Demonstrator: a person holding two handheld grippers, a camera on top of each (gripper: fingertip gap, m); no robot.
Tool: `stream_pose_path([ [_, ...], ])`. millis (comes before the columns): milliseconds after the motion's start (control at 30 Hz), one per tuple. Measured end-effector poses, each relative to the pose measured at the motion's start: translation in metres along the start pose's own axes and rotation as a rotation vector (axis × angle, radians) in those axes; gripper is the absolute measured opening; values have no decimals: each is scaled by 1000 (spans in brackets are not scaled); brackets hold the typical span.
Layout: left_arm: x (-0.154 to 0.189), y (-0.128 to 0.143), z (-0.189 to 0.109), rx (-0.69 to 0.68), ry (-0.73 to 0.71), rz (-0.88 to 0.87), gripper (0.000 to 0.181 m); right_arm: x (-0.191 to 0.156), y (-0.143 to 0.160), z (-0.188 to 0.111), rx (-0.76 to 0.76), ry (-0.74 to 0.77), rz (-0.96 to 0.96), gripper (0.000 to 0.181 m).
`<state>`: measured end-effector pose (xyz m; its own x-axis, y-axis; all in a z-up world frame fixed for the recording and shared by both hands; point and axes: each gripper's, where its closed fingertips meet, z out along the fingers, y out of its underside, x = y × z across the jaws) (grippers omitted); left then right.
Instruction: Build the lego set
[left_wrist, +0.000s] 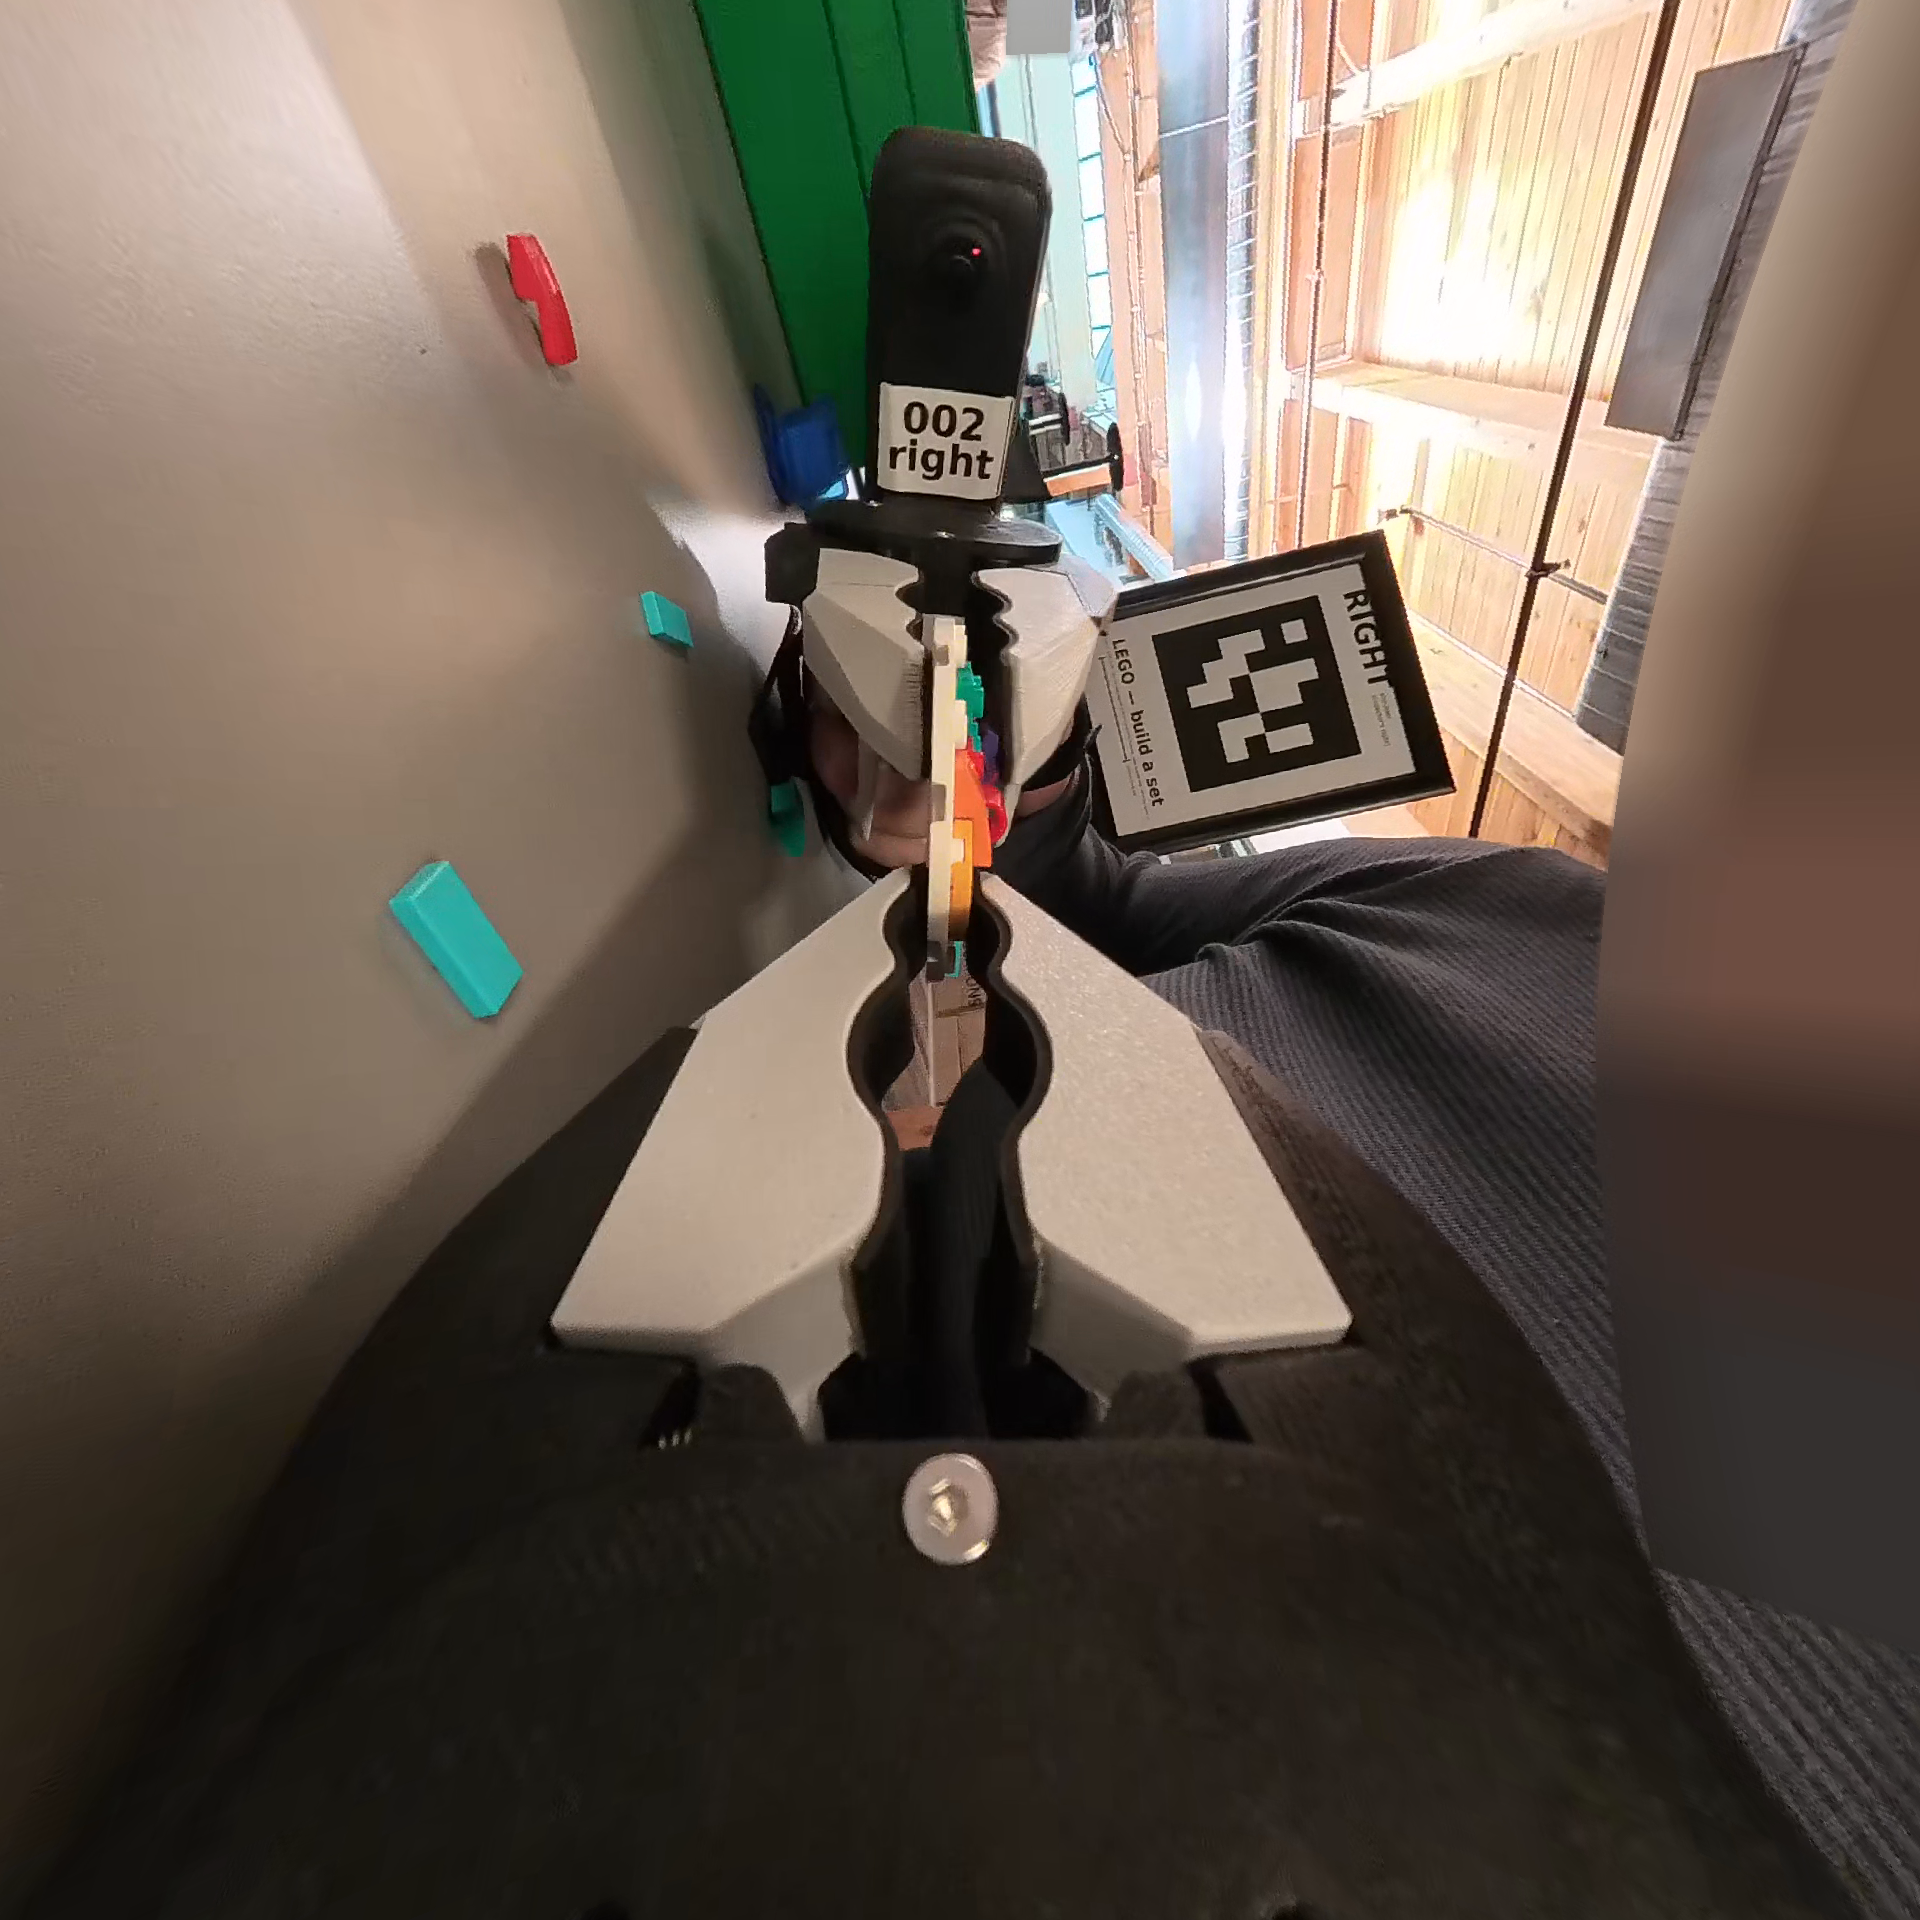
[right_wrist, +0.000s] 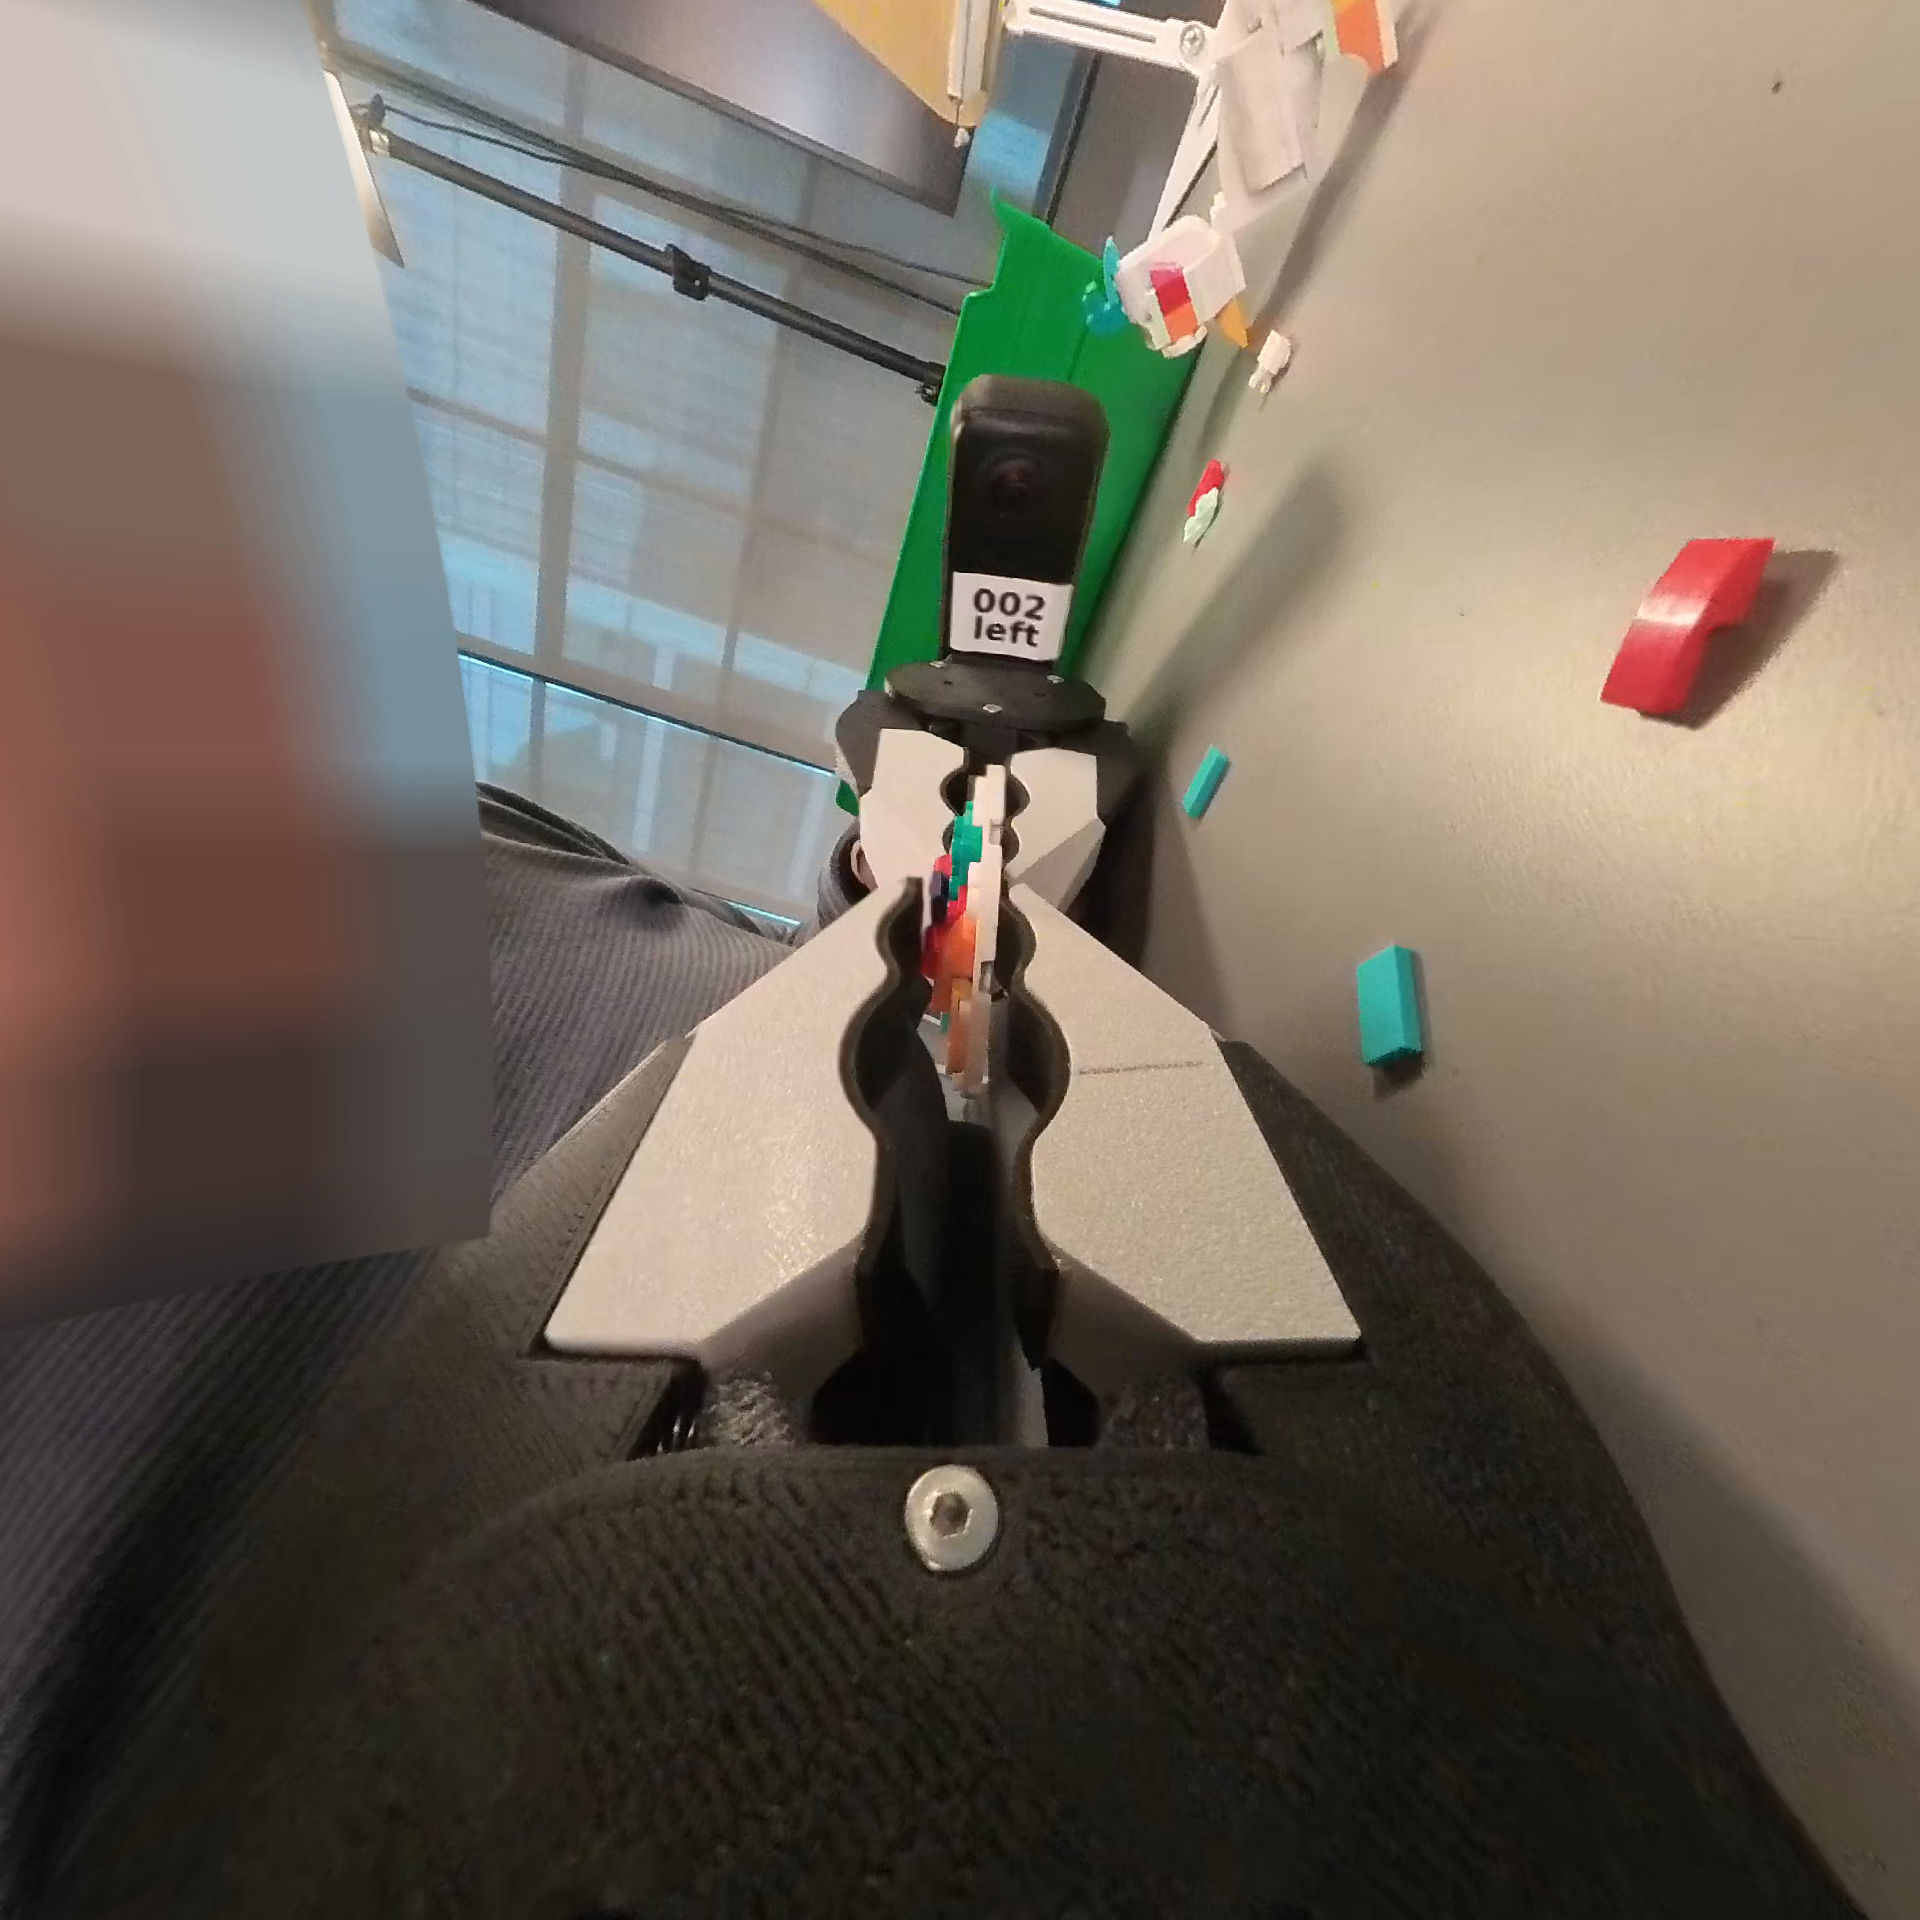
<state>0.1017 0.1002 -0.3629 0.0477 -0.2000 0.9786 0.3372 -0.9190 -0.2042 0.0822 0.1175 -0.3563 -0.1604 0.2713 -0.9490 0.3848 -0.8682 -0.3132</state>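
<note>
A small lego assembly, a white plate (left_wrist: 943, 727) with teal, purple, red and orange bricks on one face, is held edge-on in the air between my two grippers, which face each other. My left gripper (left_wrist: 945, 896) is shut on its near end. The right gripper (left_wrist: 961, 639) is shut on the far end. In the right wrist view the same assembly (right_wrist: 987, 883) sits in my right gripper (right_wrist: 961, 920), with the left gripper (right_wrist: 977, 800) clamped on its other end. Both views are rolled sideways, so the grey table (left_wrist: 260, 623) stands like a wall.
Loose pieces lie on the table: a teal tile (left_wrist: 455, 938) (right_wrist: 1389, 1003), a smaller teal tile (left_wrist: 665, 620) (right_wrist: 1205, 781), a red curved brick (left_wrist: 542, 299) (right_wrist: 1688, 627), a blue piece (left_wrist: 800, 447). A green board (right_wrist: 1039, 416), white part-built pieces (right_wrist: 1184, 281) and a framed marker card (left_wrist: 1268, 686) stand farther off. Left and right tips are no more than a few centimetres apart.
</note>
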Motion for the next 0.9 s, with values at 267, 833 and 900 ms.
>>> stream_pose_path([
  [267, -1, -2, -1, 12, -1, -11, 5, -3, -2, 0, 10, -8, -26, 23],
  [833, -6, -6, 0, 30, -21, -48, 5, -17, -17, -10, -244, 472, -1069, 23],
  [900, -6, -6, 0, 31, -22, -46, 5, -13, -11, -7, -349, 498, -1143, 23],
])
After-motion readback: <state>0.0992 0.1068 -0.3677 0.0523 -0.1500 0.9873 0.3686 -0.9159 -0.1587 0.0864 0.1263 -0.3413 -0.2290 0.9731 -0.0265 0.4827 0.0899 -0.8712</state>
